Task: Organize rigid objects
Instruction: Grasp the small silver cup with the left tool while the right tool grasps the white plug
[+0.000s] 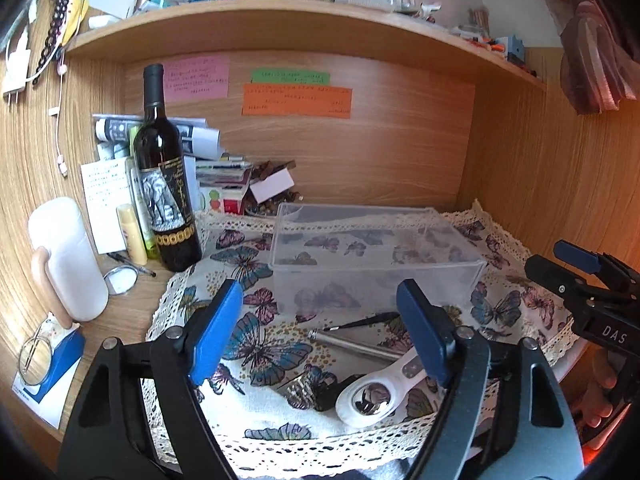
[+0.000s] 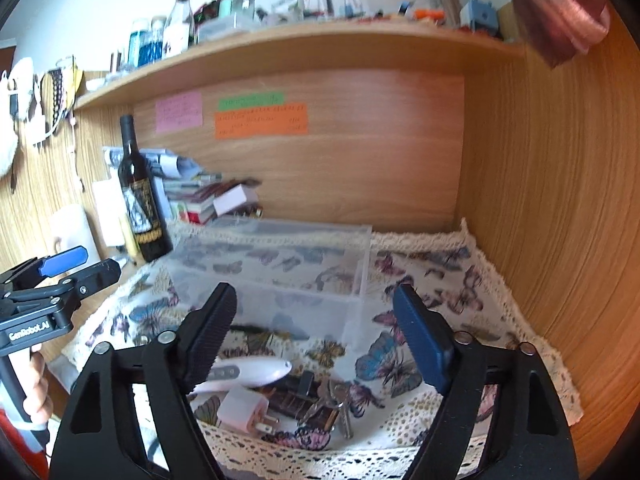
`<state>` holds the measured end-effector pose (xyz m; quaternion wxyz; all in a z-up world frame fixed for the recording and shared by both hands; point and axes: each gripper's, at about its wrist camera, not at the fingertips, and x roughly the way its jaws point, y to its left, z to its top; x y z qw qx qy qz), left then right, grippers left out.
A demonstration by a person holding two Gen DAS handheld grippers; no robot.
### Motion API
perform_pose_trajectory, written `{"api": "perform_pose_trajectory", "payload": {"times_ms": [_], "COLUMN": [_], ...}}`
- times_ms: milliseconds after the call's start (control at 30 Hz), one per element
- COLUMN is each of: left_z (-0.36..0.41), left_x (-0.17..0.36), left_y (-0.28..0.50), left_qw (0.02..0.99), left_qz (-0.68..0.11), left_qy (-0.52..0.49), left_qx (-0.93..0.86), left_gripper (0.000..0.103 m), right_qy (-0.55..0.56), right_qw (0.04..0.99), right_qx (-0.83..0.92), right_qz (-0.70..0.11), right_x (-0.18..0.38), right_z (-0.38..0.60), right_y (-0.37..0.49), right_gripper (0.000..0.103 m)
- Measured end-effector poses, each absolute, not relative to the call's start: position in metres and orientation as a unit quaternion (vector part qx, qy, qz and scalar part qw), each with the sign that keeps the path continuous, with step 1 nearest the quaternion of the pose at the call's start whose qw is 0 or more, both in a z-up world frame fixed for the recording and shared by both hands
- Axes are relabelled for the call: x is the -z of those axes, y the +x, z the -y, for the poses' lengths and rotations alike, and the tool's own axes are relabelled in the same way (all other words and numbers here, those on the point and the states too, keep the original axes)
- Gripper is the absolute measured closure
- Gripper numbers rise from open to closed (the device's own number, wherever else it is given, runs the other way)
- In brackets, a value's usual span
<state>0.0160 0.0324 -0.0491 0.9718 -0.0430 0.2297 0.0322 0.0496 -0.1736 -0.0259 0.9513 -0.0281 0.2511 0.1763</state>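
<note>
My left tool (image 1: 320,332) and right tool (image 2: 316,336) both hover with fingers spread wide, gripping nothing. The clear plastic box (image 1: 376,256), a rigid, glossy, empty rectangle, sits on a butterfly-print lace cloth (image 1: 256,344) covering the surface. In front of the box lie the loose items: a thin black brush (image 1: 362,323), a smooth metal tube (image 1: 352,344), a white rounded device (image 1: 380,394), a pale charger plug (image 2: 244,410) and keys (image 2: 340,404). Nothing seems sorted yet; next I likely pick one item and lift it over the box's rim.
</note>
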Motion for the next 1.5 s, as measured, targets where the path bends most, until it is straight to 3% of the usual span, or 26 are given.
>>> {"api": "perform_pose_trajectory", "payload": {"times_ms": [133,400,600,767,933,1033,1100,1500], "left_z": [-0.041,-0.051,-0.058,-0.059,-0.059,-0.059,-0.058,-0.061], "left_x": [0.072,0.103,0.121,0.133,0.141,0.144,0.145,0.109], "left_y": [0.019,0.019,0.028,0.039,0.047,0.049,0.048,0.041], "left_qw": [0.961,0.944,0.929,0.921,0.917,0.917,0.918,0.939], "left_qz": [-0.271,-0.323,-0.362,-0.380,-0.388,-0.386,-0.384,-0.333], "left_qy": [-0.044,-0.044,-0.066,-0.082,-0.093,-0.096,-0.096,-0.082], "left_qx": [-0.036,-0.041,-0.028,-0.025,-0.026,-0.028,-0.025,-0.026], "left_gripper": [0.028,0.035,0.035,0.035,0.049,0.062,0.071,0.071], "right_qy": [-0.036,-0.047,-0.053,-0.049,-0.054,-0.057,-0.058,-0.050], "right_qw": [0.940,0.918,0.903,0.893,0.886,0.882,0.885,0.914], "right_qx": [-0.189,-0.214,-0.221,-0.233,-0.241,-0.244,-0.243,-0.214], "right_qz": [-0.283,-0.332,-0.364,-0.381,-0.392,-0.398,-0.394,-0.341], "right_x": [0.044,0.074,0.092,0.098,0.106,0.110,0.109,0.077], "right_z": [0.163,0.142,0.136,0.135,0.129,0.127,0.128,0.141], "right_y": [0.051,0.052,0.052,0.053,0.054,0.056,0.055,0.060], "right_gripper": [0.037,0.038,0.038,0.047,0.050,0.063,0.063,0.063]}}
